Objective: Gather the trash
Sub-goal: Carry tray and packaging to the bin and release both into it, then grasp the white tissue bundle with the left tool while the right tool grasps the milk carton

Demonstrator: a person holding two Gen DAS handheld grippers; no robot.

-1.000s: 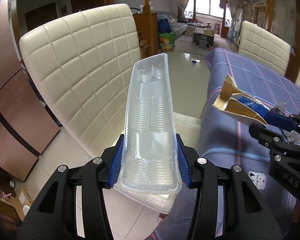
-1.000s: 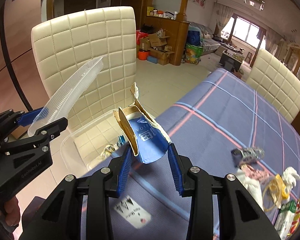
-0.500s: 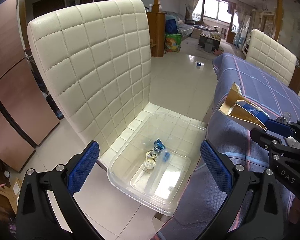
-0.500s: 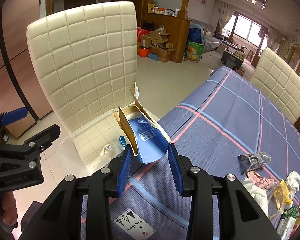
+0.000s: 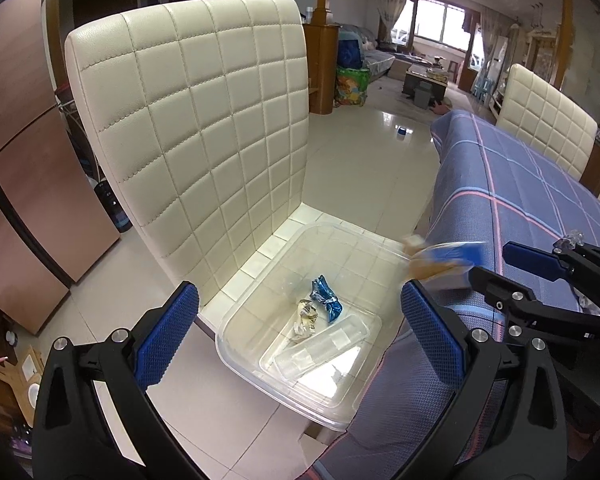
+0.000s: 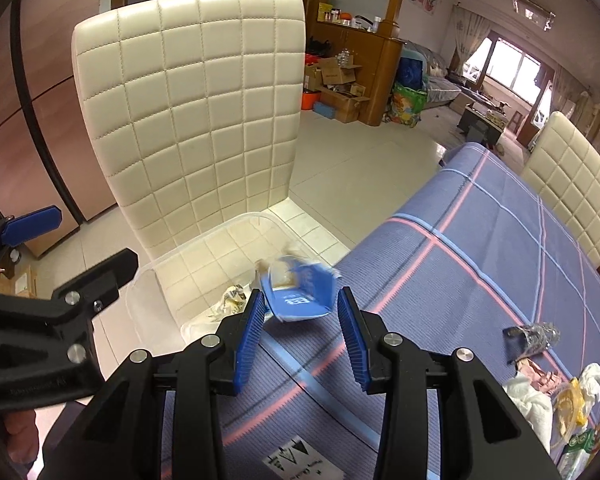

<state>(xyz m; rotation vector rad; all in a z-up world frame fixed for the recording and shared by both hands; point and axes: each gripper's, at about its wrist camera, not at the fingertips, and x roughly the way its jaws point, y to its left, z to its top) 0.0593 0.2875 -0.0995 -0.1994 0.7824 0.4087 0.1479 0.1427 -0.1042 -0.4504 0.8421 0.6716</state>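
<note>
On the cream quilted chair seat (image 5: pixel 260 248) sits the clear plastic bin (image 5: pixel 236 344), already holding a crumpled blue wrapper (image 5: pixel 325 298), a pale crumpled wrapper (image 5: pixel 306 316) and a clear plastic tray (image 5: pixel 320 354). Above it hangs the left gripper (image 5: pixel 300 340), its fingers spread wide with nothing between them. Beside the counter (image 6: pixel 480 264) edge, the right gripper (image 6: pixel 302 330) has its fingers opening, and the torn blue-and-brown paper cup (image 6: pixel 300 290) is blurred just beyond their tips, over the bin's near rim; it looks released and falling, with no pad pressing on it.

The step in hand appears to be dropping the cup into the bin. Whether it lands inside or catches the rim cannot be told yet.

Further trash lies near the counter's right end: a crushed foil wrapper (image 6: pixel 532 338), white tissue (image 6: pixel 528 400) and other small packets (image 6: pixel 580 440). The next move likely calls for swinging 1 gripper, fingers parted, back over that cluster, then lowering onto a single piece and clenching before carrying it to the bin.
</note>
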